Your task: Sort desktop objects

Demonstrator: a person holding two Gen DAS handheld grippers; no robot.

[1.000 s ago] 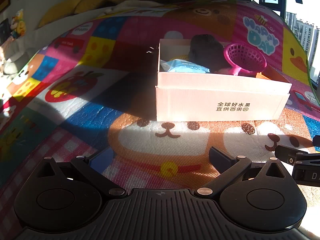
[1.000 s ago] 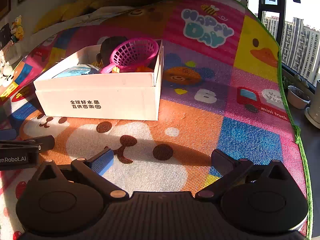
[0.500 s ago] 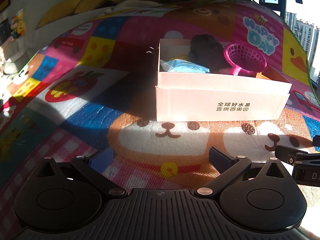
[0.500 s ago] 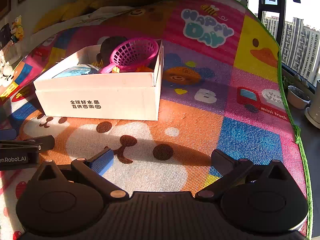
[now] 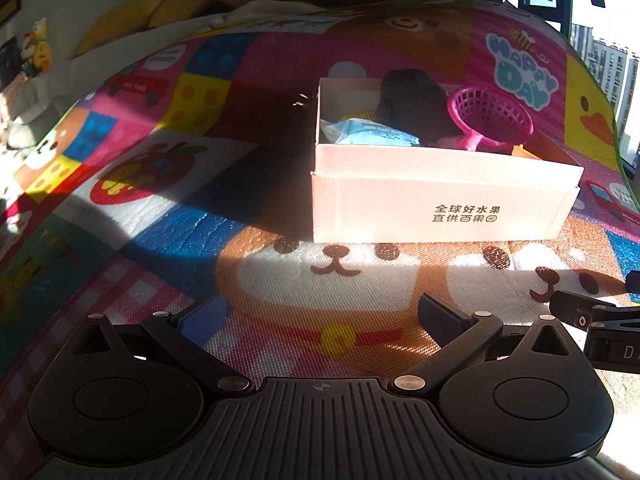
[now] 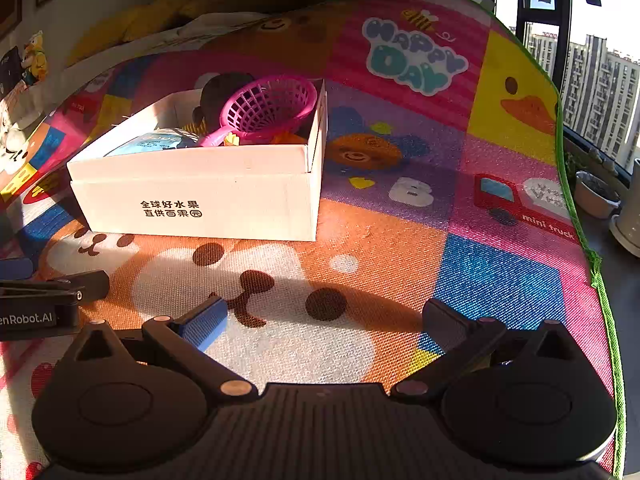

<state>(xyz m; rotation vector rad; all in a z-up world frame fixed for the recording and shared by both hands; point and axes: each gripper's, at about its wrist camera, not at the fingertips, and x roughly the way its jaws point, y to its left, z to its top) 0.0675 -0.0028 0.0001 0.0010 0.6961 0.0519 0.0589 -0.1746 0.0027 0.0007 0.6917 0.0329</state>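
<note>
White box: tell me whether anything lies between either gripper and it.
Nothing visible does. Only bare play mat lies between the open left gripper and the white box, and likewise ahead of the open right gripper. The box stands up and left of the right gripper.

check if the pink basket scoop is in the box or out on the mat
In the box. The pink basket scoop sits inside the white box, its bowl above the rim, handle angling down among the other items; nothing loose shows on the mat.
</note>
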